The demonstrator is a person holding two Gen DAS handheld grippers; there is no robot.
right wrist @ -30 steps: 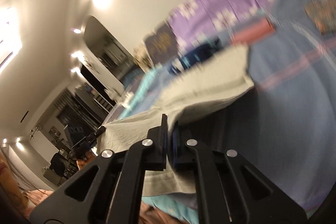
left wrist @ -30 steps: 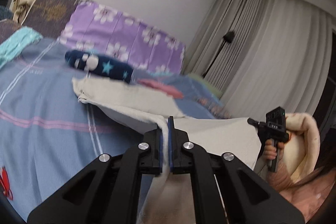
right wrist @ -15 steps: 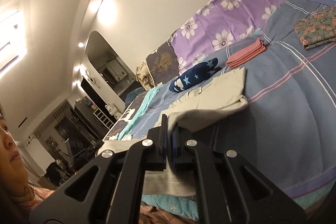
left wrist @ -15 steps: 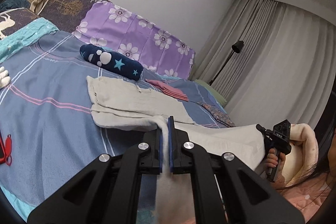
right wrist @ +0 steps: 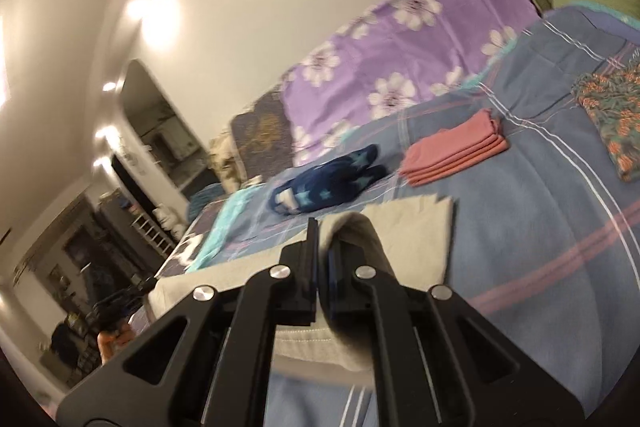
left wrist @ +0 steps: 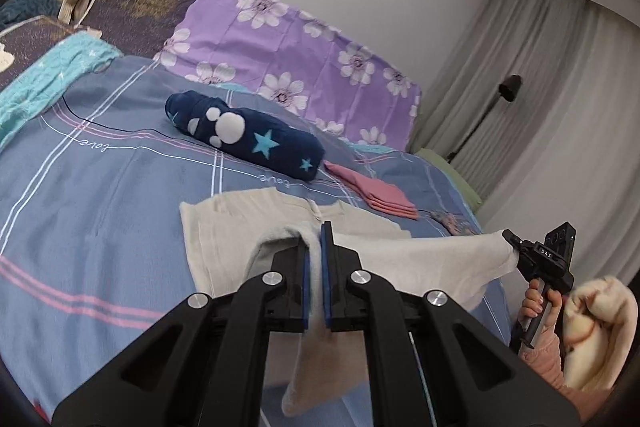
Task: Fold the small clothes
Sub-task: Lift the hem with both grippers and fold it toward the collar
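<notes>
Fold in progress: the left claw (left wrist: 316,259) and right claw (right wrist: 323,255) each clamp the beige garment (left wrist: 240,227), carrying its near edge over the bed (left wrist: 100,187). Laying down remains.

- The garment (left wrist: 224,227) lies on the bed (left wrist: 100,195), its near edge lifted.
- The rolled blanket (left wrist: 244,135) lies behind the garment.
- The folded stack (left wrist: 372,193) sits right of the roll.
- The pillow (left wrist: 296,63) stands behind them.
- The patterned cloth (right wrist: 612,115) lies right of the stack.
</notes>
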